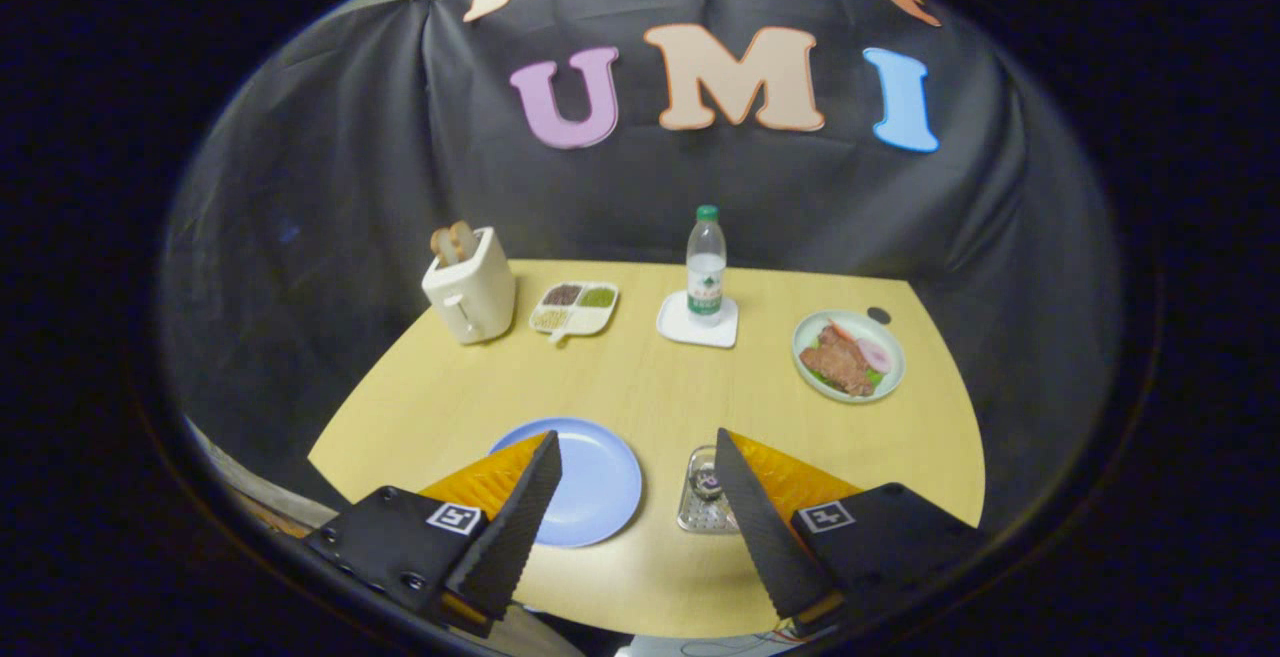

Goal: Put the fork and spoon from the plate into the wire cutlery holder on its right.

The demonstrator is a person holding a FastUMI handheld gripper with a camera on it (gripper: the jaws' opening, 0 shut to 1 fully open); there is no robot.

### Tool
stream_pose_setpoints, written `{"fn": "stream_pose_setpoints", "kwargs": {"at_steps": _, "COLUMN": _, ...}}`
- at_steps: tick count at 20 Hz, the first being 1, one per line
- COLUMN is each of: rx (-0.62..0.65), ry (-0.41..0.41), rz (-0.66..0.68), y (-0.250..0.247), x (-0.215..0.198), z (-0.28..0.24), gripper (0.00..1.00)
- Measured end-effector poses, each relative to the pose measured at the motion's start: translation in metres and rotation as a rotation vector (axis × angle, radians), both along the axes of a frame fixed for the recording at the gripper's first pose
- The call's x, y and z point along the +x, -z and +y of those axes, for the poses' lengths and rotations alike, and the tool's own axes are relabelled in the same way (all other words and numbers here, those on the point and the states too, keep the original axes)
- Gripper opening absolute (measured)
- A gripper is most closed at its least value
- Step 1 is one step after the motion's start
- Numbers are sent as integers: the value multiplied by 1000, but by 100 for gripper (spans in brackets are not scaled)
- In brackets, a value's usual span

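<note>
A round blue plate [592,485] lies on the yellow table near its front edge, partly behind my left finger; the part of it that I see is bare. To its right stands the wire cutlery holder [692,513], seen from above and half covered by my right finger, with small dark and purplish ends showing inside it. My gripper [636,435] hovers above both, open, nothing between its fingers. The gap between the fingers spans the plate's right edge and the holder.
At the back of the table stand a cream toaster [468,289] with bread slices, a divided snack dish [574,308], a water bottle [706,267] on a white coaster and a pale plate of food [848,355]. The table's front edge curves just under my fingers.
</note>
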State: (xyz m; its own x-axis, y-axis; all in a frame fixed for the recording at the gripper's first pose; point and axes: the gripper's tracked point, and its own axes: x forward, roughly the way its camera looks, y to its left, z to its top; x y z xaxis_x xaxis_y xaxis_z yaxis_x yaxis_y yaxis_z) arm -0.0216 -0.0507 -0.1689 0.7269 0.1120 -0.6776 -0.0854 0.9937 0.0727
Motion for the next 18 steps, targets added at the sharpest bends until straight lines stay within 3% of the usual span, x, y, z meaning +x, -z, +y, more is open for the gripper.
{"fn": "stream_pose_setpoints", "kwargs": {"at_steps": 6, "rx": -2, "ry": 113, "rz": -241, "y": -37, "x": 6, "z": 12, "gripper": 98}}
{"fn": "stream_pose_setpoints", "kwargs": {"at_steps": 11, "rx": -23, "ry": 160, "rz": -419, "y": -70, "x": 12, "z": 23, "gripper": 98}}
{"fn": "stream_pose_setpoints", "kwargs": {"at_steps": 18, "rx": -104, "ry": 200, "rz": -562, "y": -101, "x": 19, "z": 23, "gripper": 98}}
